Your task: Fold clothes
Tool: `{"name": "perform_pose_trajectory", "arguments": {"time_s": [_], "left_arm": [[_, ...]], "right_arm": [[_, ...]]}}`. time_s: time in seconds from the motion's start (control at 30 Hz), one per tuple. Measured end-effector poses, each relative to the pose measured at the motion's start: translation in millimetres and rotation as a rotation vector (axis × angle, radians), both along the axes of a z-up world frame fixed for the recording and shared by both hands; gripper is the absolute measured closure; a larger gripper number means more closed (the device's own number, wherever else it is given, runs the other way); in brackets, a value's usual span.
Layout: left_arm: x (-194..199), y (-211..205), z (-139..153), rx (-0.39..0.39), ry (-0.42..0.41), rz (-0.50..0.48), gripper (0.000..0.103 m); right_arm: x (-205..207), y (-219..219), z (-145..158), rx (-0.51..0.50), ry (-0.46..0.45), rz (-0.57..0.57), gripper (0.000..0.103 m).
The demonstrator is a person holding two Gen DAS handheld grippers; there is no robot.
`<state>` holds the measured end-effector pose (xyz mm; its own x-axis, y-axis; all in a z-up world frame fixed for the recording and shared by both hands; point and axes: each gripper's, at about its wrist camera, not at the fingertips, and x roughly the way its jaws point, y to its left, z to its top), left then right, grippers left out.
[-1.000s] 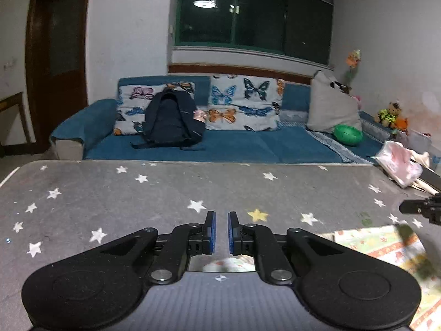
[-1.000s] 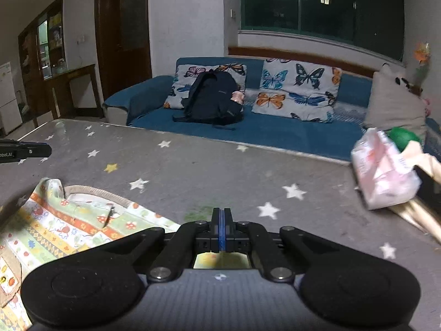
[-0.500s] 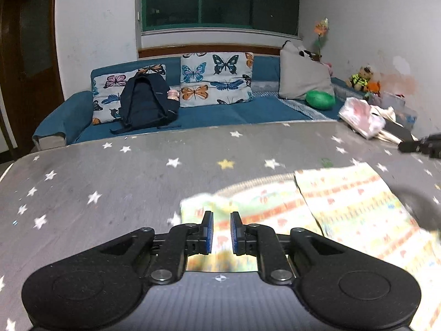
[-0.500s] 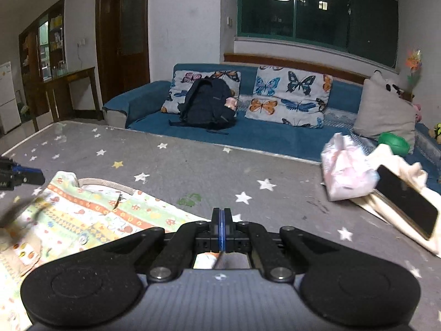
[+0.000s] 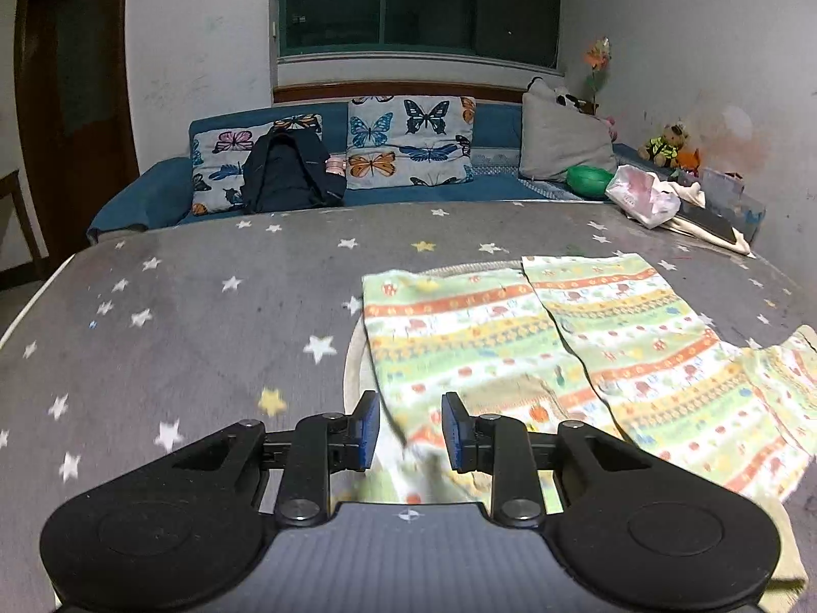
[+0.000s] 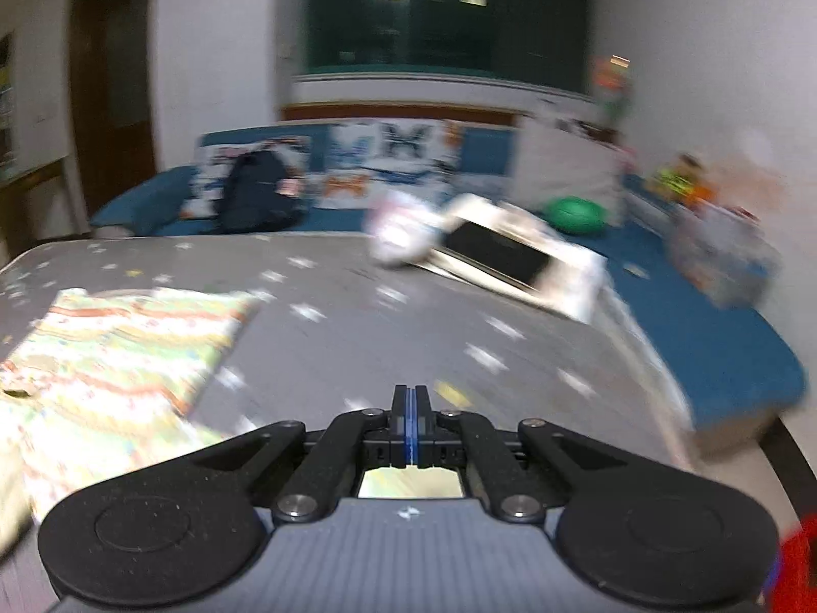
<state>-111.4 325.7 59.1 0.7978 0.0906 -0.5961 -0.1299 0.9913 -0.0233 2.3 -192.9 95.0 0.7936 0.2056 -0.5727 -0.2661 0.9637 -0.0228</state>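
Observation:
A striped, patterned garment [image 5: 561, 352] in green, orange and yellow lies spread on the grey star-print table [image 5: 204, 316]. My left gripper [image 5: 410, 431] is open, its jaws a little apart over the garment's near left edge. In the blurred right wrist view the garment [image 6: 112, 352] lies at the left. My right gripper [image 6: 408, 424] is shut with its pads together; a patch of patterned cloth shows just beneath its base, and I cannot tell whether it holds that cloth.
A pink-white bag [image 5: 643, 194] and a dark phone on a cloth [image 5: 710, 225] sit at the table's far right corner. A blue sofa [image 5: 357, 189] with a black backpack [image 5: 286, 173] stands behind. The table's right edge [image 6: 658, 352] is close to my right gripper.
My left gripper has opened wider and pulled back towards the near edge of the garment. My right gripper has swung quickly to the right, and the garment now lies further to its left.

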Motion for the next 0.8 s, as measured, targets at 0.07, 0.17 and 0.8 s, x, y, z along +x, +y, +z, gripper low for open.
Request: {"name": "perform_pose_trajectory", "arguments": {"time_s": [0.07,0.17,0.8], "left_arm": [[-6.6,-1.1,-1.8,-0.011,0.001,0.008,0.070],[-10.5,-4.9,-3.4,-0.018,0.003,0.018,0.067],[-30.0,-32.7,10.8,-0.012,-0.030,-0.011,0.057]], "right_arm": [[-22.2,-33.8,-6.0,0.001,0.021,-0.081,0.103],[-52.1,-70.5,-19.5,-0.006,0.052,-0.162,0.103],[-161.3,-145.9,-82.4,0.102,0.079,-0.370,0.090]]}}
